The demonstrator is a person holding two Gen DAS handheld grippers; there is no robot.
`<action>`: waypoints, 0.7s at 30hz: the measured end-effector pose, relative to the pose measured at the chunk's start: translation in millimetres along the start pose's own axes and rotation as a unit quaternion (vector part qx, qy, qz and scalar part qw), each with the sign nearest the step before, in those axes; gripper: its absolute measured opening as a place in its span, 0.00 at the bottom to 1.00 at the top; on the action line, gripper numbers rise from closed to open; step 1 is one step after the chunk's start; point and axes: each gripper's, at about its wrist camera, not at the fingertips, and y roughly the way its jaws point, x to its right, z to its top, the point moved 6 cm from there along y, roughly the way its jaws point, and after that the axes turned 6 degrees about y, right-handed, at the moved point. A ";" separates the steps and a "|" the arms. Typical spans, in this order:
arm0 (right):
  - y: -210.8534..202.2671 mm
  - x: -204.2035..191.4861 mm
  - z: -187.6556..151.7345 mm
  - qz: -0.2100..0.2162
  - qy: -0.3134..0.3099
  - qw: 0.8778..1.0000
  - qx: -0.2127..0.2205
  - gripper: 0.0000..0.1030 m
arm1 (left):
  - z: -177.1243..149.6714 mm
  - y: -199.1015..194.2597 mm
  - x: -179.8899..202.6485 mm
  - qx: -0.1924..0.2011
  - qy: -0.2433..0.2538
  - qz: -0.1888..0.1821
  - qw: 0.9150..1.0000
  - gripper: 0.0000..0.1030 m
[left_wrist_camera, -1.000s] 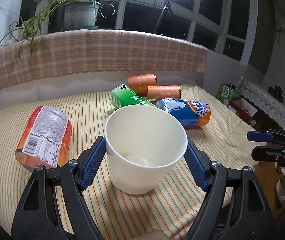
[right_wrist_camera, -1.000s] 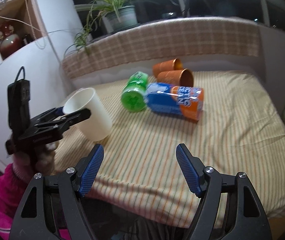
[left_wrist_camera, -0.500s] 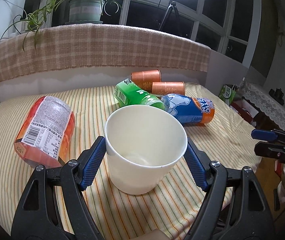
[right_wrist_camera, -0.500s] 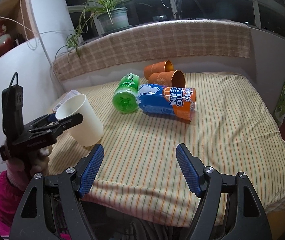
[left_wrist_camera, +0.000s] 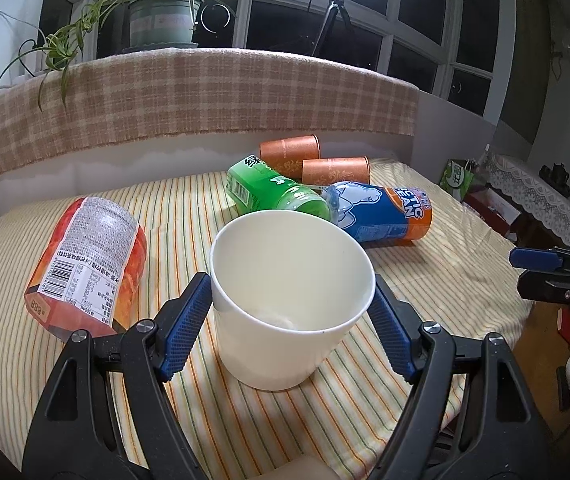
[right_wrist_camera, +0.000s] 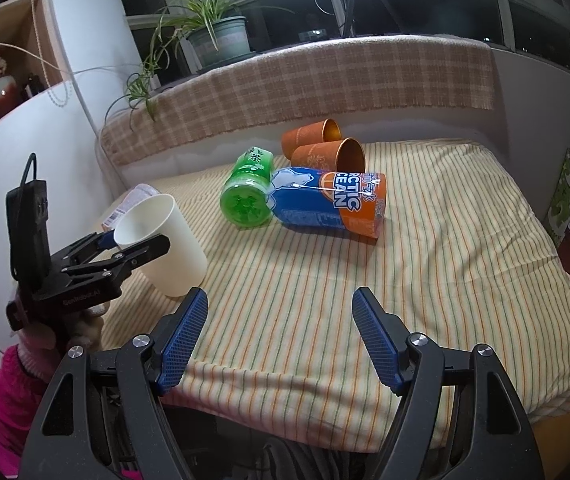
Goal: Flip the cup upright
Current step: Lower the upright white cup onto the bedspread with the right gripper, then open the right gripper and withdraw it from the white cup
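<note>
Your left gripper (left_wrist_camera: 292, 312), fingers clamped on the cup (left_wrist_camera: 291, 300), has tipped it nearly upright on the bed (right_wrist_camera: 425, 260); right fingers (right_wrist_camera: 373, 332) wide.

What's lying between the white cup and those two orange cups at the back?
A green bottle and a blue-and-orange can, both on their sides, seen in both views.

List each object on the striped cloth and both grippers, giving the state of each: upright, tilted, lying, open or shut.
white cup: mouth up, slightly tilted, base on the cloth.
left gripper: shut on the white cup.
right gripper: open, empty.
green bottle: lying.
blue-orange can: lying.
two orange cups: lying.
orange packet: lying.
</note>
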 end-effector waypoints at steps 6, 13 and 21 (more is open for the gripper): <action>-0.1 -1.8 0.1 0.002 0.002 1.000 0.003 0.72 | -1.5 -3.3 -1.8 -0.003 0.007 0.006 1.000 0.78; -1.7 -6.1 2.2 0.004 -0.002 1.000 0.009 0.72 | -4.0 -8.3 -0.9 -0.007 0.012 0.001 1.000 0.96; -5.8 -16.5 8.1 -0.007 -0.017 0.999 0.026 0.72 | -11.2 -27.4 -17.6 -0.008 0.011 0.034 0.999 0.98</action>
